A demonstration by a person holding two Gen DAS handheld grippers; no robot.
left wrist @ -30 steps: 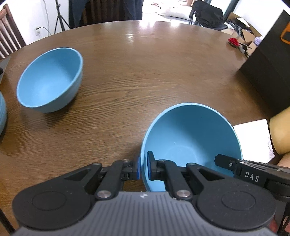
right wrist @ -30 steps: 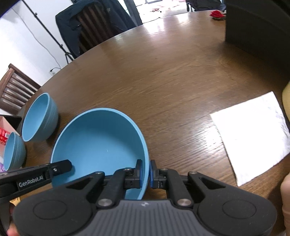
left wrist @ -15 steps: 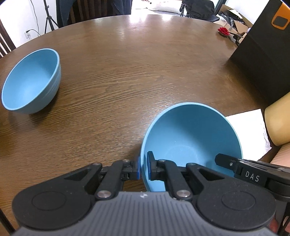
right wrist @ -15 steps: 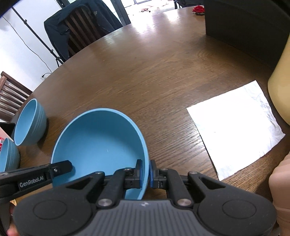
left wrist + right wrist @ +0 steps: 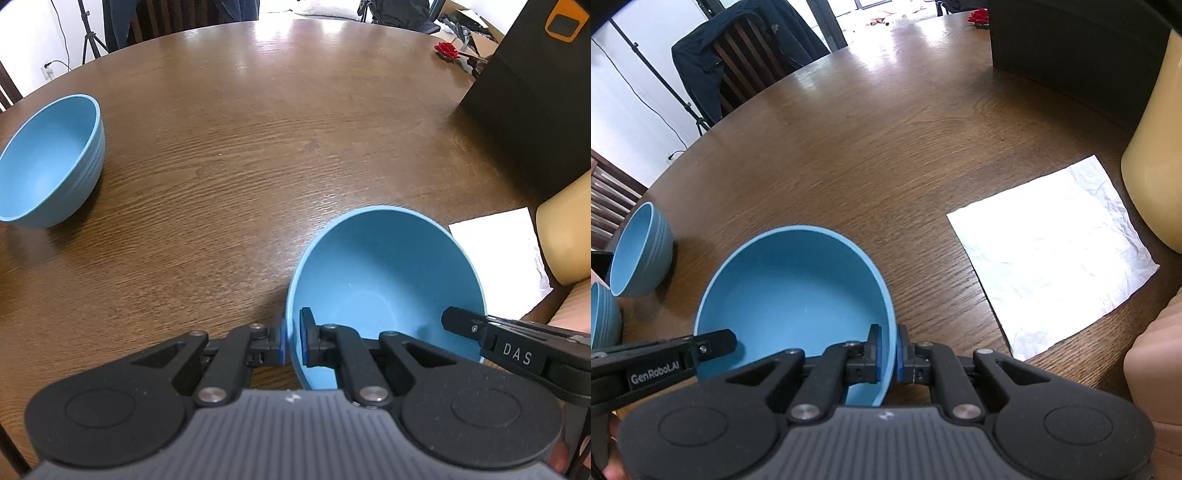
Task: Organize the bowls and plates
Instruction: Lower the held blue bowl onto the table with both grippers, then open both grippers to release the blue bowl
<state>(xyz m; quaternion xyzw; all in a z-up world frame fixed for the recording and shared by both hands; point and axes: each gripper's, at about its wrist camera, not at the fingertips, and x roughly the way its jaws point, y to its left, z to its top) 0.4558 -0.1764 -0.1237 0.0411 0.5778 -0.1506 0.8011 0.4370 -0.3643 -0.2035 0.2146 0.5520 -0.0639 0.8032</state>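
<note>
While each gripper (image 5: pixel 291 345) (image 5: pixel 888 352) pinches its rim, the bowl (image 5: pixel 384 280) — smooth, matte blue (empty) — tilts.

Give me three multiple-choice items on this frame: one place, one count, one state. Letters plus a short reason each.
1. Where does the white paper napkin lie relative to the held bowl in the right wrist view?
A. to its right on the table
B. inside it
C. under it

2. How many blue bowls show in the right wrist view?
A. one
B. two
C. three

3. How do the left gripper and the right gripper hold the bowl?
A. only the left grips it
B. each is shut on the rim, at opposite sides
C. both are open above it

Answers:
1 A: the napkin lies flat on the wood, apart from the bowl.
2 C: the held bowl, a ribbed bowl at left, and another bowl at the left edge.
3 B: each view shows blue pads pinching the rim.
</note>
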